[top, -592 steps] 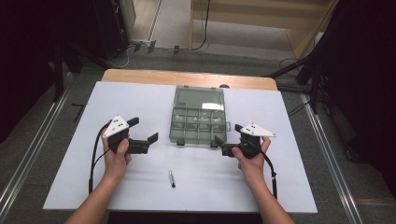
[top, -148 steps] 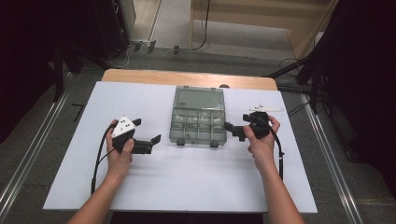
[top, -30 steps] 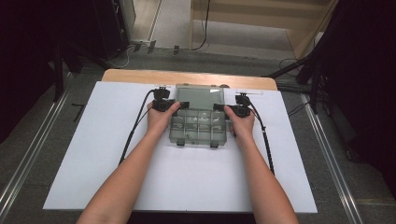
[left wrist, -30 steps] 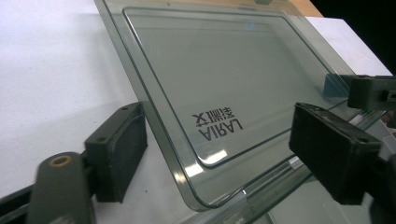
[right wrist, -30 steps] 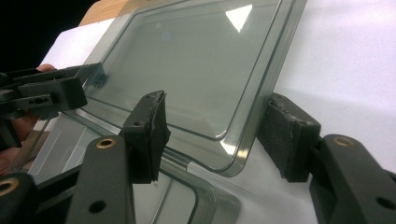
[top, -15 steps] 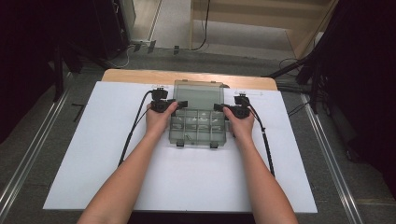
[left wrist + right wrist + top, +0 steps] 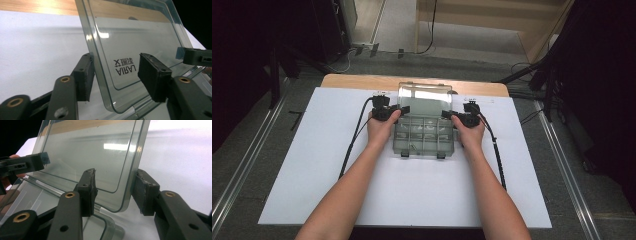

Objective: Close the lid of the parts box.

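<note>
Tabletop (image 7: 412,210): white sheet over a wooden top, whose bare edge (image 7: 357,80) shows along the far side; grey floor beyond and metal rails to either side, dark equipment and cables at the room's margins. Item: clear plastic organizer box (image 7: 424,137), compartmented, sitting at the far middle of the sheet between your two hands, its two latches facing you. Lid (image 7: 424,98): transparent, raised on its far hinge and standing tilted above the tray; printed lettering reads mirrored in the left gripper view. Your left hand-held gripper (image 7: 398,111) sits at the lid's left edge; its jaws have just been closing, the lid edge (image 7: 100,62) stands between them, one pad at or nearly at the pane, the other with a gap still showing. Your right hand-held gripper (image 7: 450,114) sits at the lid's right edge (image 7: 133,167); its jaws have likewise just been closing around that edge, neither pad clearly pressing. Black cables trail from both across the sheet toward you. Both forearms lie over the near half of the sheet.
</note>
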Motion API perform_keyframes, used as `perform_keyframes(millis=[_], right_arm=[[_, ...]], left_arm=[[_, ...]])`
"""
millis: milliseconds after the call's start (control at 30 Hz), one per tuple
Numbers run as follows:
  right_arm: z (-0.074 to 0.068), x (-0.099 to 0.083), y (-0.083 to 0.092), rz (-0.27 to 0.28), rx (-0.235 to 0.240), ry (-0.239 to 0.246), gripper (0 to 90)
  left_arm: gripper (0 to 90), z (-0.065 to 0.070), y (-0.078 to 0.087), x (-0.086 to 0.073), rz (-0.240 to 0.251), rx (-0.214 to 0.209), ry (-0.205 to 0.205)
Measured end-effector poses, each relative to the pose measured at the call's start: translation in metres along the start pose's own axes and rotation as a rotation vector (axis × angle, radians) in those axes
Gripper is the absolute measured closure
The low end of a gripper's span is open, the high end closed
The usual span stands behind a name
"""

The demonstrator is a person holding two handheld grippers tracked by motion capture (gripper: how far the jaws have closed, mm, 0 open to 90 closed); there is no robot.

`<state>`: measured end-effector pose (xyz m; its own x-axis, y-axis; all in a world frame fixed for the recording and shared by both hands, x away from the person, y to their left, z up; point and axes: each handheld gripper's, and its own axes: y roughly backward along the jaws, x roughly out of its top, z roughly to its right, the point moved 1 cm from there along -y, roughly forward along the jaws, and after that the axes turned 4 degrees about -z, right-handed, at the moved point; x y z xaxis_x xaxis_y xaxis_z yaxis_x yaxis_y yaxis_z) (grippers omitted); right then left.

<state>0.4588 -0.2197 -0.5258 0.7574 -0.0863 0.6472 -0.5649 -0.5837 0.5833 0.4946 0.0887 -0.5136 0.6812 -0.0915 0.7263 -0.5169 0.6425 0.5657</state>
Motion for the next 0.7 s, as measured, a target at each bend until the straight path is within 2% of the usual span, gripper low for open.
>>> perform_keyframes(millis=[100,267,500,700], right_arm=[[-0.001,0.000,0.002,0.015,-0.007,0.013,60.1],[-0.001,-0.001,0.004,0.035,-0.012,0.033,63.5],[-0.001,-0.001,0.012,0.032,-0.038,0.130,69.9],[-0.002,-0.001,0.019,0.034,-0.049,0.160,77.4]], left_arm=[[50.9,0.000,0.002,0.000,0.016,0.001,-0.005],[52.7,0.002,0.004,-0.001,0.043,0.013,-0.038],[58.2,0.005,0.009,-0.002,0.097,0.023,-0.073],[62.0,0.007,0.015,-0.001,0.120,0.024,-0.109]])
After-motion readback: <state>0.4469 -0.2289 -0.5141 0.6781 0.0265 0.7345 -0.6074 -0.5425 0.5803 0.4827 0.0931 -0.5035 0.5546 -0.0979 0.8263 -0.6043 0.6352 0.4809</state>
